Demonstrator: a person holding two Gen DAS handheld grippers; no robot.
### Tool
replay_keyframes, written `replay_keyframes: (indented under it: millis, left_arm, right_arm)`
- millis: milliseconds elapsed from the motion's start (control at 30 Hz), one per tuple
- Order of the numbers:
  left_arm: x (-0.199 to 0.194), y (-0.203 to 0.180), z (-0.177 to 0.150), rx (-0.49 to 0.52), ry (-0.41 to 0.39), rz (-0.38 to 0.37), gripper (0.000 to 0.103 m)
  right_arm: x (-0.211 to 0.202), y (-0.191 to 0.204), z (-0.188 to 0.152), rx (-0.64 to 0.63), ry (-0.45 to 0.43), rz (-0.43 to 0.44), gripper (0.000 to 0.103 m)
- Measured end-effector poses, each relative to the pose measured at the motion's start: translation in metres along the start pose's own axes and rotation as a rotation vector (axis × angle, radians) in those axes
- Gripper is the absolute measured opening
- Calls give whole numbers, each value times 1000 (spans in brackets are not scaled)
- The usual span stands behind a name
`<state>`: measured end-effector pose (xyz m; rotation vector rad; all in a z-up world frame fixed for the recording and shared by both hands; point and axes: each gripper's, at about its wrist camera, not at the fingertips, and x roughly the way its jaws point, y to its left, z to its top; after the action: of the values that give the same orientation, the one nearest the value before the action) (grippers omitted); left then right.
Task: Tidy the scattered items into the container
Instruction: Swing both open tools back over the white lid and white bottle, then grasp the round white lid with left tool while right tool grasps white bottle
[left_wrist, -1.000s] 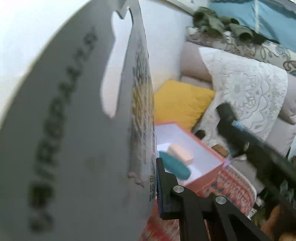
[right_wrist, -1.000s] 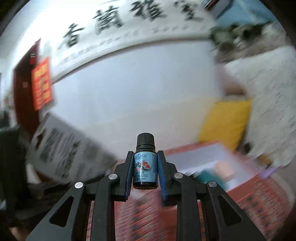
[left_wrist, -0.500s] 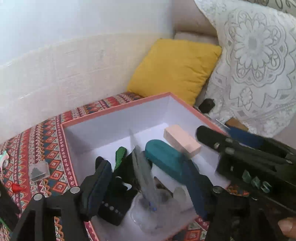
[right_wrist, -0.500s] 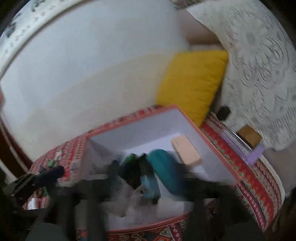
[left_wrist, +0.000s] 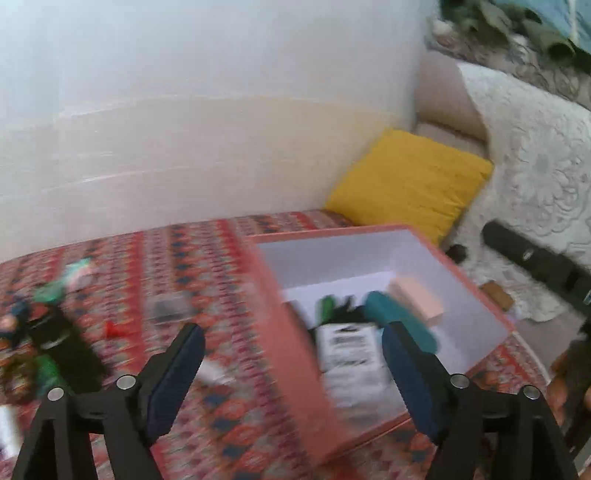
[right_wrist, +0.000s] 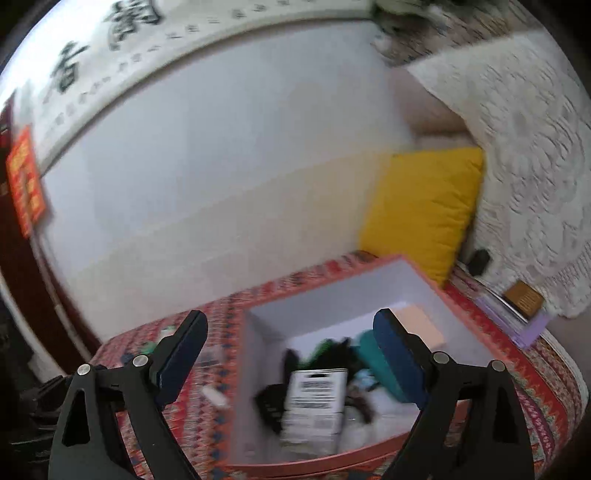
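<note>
- the container (left_wrist: 476, 284) — a salmon-pink box with white inner walls — sat open on the patterned red cloth (left_wrist: 207, 258) of the tabletop, near the wall and just in front of a yellow cushion (left_wrist: 410, 181).
- inside it lay a peach block (left_wrist: 417, 295) toward the far right, a teal oblong item (left_wrist: 391, 310) beside it, something green and black (left_wrist: 328, 306) in the middle, and a white packet with a barcode label (left_wrist: 347, 347) toward the near side; blur hid finer detail.
- the same contents showed in the right wrist view: the packet (right_wrist: 317, 398) at the front, the teal item (right_wrist: 369, 350) and peach block (right_wrist: 417, 325) behind it, within the container (right_wrist: 476, 332).
- the left tool (left_wrist: 291, 362) stood with its jaws spread wide, having just been opening; nothing was between them, and the container's near-left wall showed in the gap.
- the right tool (right_wrist: 291, 350) was likewise wide apart after just opening, empty, hanging over the container's near side.
- scattered items (left_wrist: 55, 325) — green, black and red bits, too blurred to name — lay on the cloth left of the container, well apart from it.
- a small clear piece (left_wrist: 168, 308) and a red bit (left_wrist: 112, 328) lay between those and the container.
- a lace cover (right_wrist: 524, 177) draped the sofa on the right, and a brown block (right_wrist: 524, 299) lay below it.
</note>
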<state>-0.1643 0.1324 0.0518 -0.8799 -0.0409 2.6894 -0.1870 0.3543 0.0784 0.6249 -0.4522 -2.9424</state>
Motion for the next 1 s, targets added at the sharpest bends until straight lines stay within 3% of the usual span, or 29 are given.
replay_keyframes:
  millis: [300,433,533,667,800,1000]
  left_arm:
    - [-70,146,-68,-129,10,248,87]
    - [-77,216,-107,-184,56,355,89]
    - [-71,261,-132,-202,109,408,89]
    - [-53,307,-155,-225,181,420,89]
    - [-31,337,-172,-230,240,407,89]
    - [-3,363,-177,-284,277,338,89]
  right_arm:
    - [11,147,-42,-184,77,206,97]
    - [35,210,-82,-236,200,332,97]
    - [55,256,-120,-298,294,380,97]
    - [85,312,-170,-362,404,398,97]
    - [117,354,-206,-345,518,439,97]
    - [169,397,-237,-355,588,406,92]
